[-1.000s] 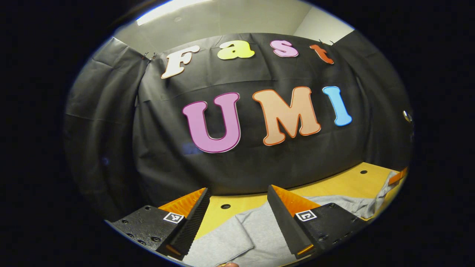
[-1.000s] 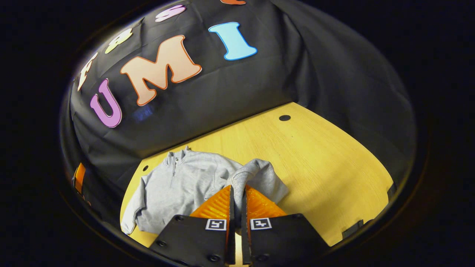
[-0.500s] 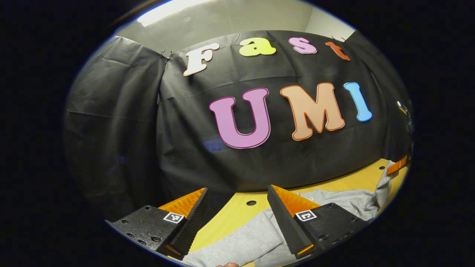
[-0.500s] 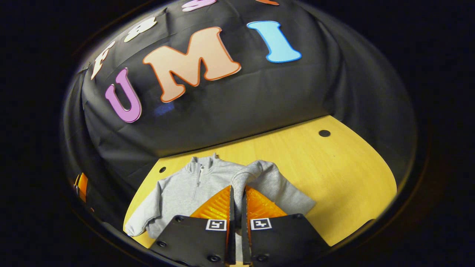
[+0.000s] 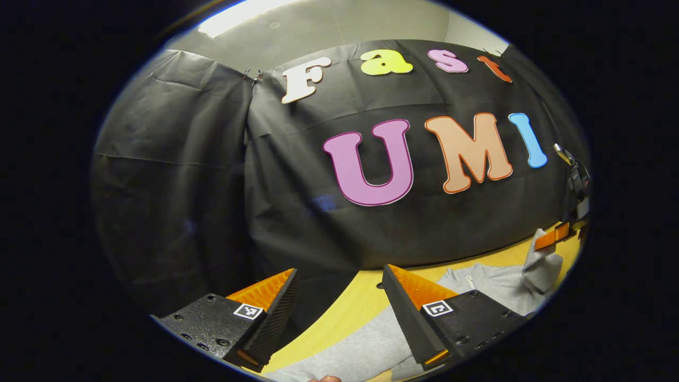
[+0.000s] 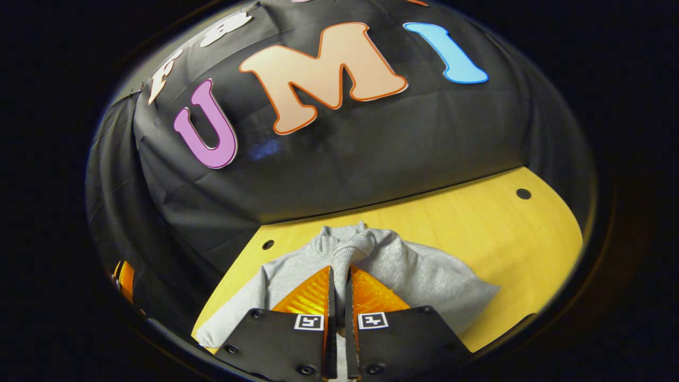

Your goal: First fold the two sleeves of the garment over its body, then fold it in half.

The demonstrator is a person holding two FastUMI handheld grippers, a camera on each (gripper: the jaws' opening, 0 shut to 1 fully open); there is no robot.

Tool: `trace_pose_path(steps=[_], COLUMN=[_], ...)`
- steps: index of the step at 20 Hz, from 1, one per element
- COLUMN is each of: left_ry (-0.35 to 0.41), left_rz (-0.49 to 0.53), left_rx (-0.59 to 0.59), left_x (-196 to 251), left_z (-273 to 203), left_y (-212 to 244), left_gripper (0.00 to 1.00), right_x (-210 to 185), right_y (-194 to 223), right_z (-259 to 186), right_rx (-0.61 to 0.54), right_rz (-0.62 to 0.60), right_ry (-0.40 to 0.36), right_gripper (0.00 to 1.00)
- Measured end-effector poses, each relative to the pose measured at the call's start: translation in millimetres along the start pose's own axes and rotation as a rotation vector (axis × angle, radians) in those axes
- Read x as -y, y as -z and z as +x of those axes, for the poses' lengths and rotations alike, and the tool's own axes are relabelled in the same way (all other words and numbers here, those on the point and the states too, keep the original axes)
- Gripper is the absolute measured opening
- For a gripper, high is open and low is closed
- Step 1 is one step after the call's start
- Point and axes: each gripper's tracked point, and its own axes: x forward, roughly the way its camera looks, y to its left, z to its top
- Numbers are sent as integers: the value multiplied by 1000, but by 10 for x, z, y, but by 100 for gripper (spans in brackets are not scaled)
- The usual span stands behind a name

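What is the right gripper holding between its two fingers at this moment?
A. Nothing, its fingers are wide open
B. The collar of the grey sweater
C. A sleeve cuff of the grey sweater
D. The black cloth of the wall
C: in the right gripper view the right gripper is closed on the ribbed sleeve cuff, lifted over the grey sweater.

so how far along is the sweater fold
Nothing looks finished yet. In hand: the right tongs are shut on one ribbed sleeve cuff of the grey zip-neck sweater, carried above its body on the yellow wooden table. The left tongs are open, holding nothing. Left: laying this sleeve down, the other sleeve that lies out flat, then the half fold.
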Motion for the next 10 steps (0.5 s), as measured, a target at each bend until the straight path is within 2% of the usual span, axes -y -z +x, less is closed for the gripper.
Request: trace_pose_path(steps=[3,4,5,6,7,8,10], left_ry=[-36,-50,-64,-81,-95,-110,-135], left_rz=[1,2,2,4,4,4,-2], left_rx=[-13,-21,-28,-38,-45,-52,-65], left_x=[-224,-300,-379,-459,-539,-614,-760], left_z=[-24,-35,-54,-59,-72,-84,-110], left_y=[86,109,149,180,227,255,323], left_gripper=[93,97,93,93,97,93,93], right_x=[-387,-520,-643,-777,-899,-1002,-1163], right_y=[158,241,341,436,541,648,849], right_z=[251,335,412,481,531,601,715], right_rx=[-38,-55,-75,-96,-118,-143,-184], right_rz=[-17,-27,-37,-47,-57,-67,-82], right_ry=[-52,-70,-88,-105,-122,-134,-153], right_gripper=[9,9,9,9,9,9,9])
